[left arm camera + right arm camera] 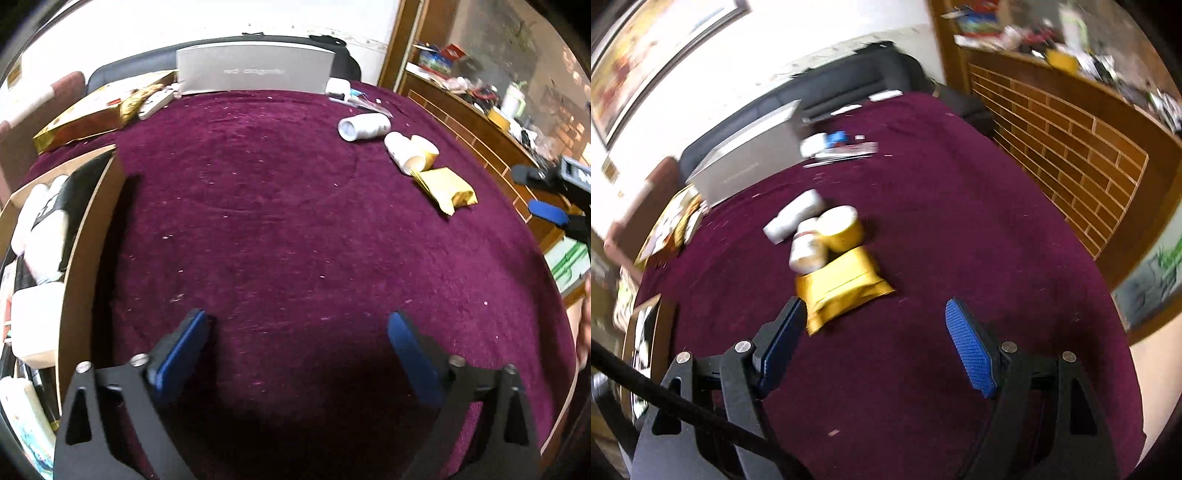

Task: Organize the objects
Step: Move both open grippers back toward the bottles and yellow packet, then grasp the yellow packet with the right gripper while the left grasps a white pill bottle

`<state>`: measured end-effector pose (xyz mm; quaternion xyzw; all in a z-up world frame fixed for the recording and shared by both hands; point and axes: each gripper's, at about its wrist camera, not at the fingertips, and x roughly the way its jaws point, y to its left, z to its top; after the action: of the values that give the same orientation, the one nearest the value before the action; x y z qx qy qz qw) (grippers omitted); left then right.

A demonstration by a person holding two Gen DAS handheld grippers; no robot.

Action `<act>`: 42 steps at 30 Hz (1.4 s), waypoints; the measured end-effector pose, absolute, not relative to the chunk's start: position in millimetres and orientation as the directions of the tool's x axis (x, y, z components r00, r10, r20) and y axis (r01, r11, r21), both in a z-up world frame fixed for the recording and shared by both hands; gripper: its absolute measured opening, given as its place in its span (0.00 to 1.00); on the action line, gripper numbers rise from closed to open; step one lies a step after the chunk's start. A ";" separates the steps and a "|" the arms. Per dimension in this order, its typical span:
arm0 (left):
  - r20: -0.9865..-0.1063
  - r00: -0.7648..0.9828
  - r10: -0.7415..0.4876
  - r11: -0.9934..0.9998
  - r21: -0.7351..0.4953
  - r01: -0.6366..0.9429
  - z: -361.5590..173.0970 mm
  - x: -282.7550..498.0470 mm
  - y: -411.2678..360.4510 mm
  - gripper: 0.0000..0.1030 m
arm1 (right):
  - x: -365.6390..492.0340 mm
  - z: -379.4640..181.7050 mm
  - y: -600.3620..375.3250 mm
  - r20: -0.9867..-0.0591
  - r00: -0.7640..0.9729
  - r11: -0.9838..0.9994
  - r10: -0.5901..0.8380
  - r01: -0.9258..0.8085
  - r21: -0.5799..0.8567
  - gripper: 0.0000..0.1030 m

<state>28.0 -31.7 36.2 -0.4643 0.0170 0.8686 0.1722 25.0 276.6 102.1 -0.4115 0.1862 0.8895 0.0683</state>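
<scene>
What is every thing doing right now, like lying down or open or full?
Left gripper: open, nothing between its fingers.
Right gripper: open, holding nothing.
White bottle: lying on its side.
Small white bottle: tipped over, against the yellow cup.
Yellow cup: on its side.
Yellow packet: lying flat, closed.
Wooden box: open, with things inside.

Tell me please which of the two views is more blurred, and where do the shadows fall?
Right wrist view: motion blur smears the yellow packet and white bottles. Left wrist view: sharper; a dark shadow lies on the purple cloth between the left hand-held gripper's fingers, fisheye bends the table edge.
</scene>
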 end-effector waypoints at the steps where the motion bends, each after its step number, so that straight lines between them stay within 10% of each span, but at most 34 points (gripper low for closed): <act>1: -0.814 -0.507 0.283 -0.939 -0.127 -0.320 35.6 27.6 -30.3 0.98 | 21.2 99.6 282.5 -0.760 -0.648 -0.917 -0.042 -0.278 0.287 0.75; 23: -0.839 -0.512 0.185 -0.944 -0.006 -0.330 29.5 24.3 -10.8 0.98 | -44.2 49.0 253.0 -0.826 -0.557 -0.853 -0.093 -0.383 0.354 0.77; 29: -0.840 -0.508 0.191 -0.942 -0.010 -0.337 29.5 24.6 -12.2 0.98 | -41.9 49.7 228.8 -0.821 -0.569 -0.930 0.035 -0.320 0.183 0.45; 42: -0.728 -0.598 0.335 -0.916 -0.101 -0.389 93.6 -35.8 53.9 0.98 | 16.4 45.1 303.4 -0.761 -0.642 -0.870 -0.097 -0.317 0.378 0.41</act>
<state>-35.8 53.9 93.6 -0.3997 0.0343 0.8933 0.2026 16.4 303.4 45.1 -0.4184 0.2471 0.8718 0.0631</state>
